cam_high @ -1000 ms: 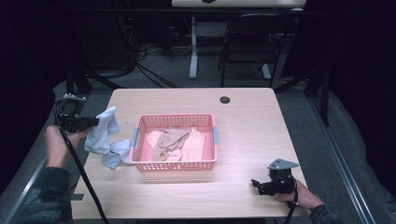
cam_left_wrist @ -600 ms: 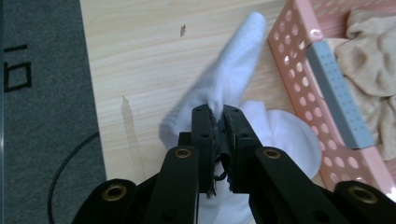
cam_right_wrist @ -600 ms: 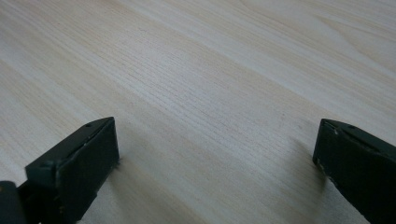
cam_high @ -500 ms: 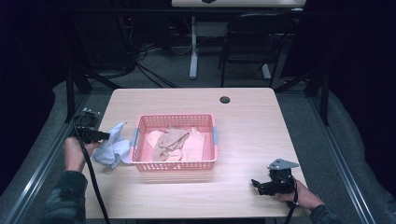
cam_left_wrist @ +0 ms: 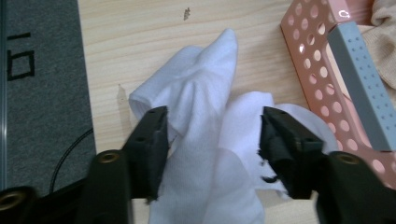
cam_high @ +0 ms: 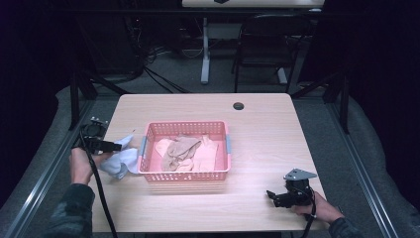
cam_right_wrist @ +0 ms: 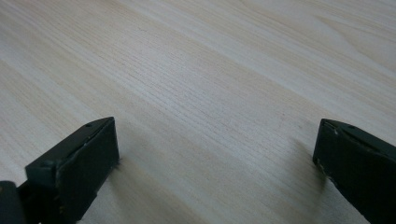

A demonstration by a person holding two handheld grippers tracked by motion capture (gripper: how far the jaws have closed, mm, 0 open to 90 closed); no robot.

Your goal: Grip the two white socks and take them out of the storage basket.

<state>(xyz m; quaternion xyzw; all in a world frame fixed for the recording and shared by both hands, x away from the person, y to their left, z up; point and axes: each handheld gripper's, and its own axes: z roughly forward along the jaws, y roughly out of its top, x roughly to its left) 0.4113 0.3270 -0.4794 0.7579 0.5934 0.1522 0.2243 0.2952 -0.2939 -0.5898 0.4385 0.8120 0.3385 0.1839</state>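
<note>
In the right gripper view, the right gripper (cam_right_wrist: 215, 154) is hovering low over the table (cam_right_wrist: 224, 70), its two black jaws standing wide apart and rising from the bottom corners. Nothing is sitting between them, just pale wood with the grain streaking diagonally across. The left jaw is casting a soft shadow on the board right beside its tip.

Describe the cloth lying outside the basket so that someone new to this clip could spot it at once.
On the wooden table stands a pink perforated basket holding beige garments. Against the basket's left end lies a crumpled white cloth, straddled by the open fingers of the left gripper. It is the one white fabric, and the one outside the basket.
</note>
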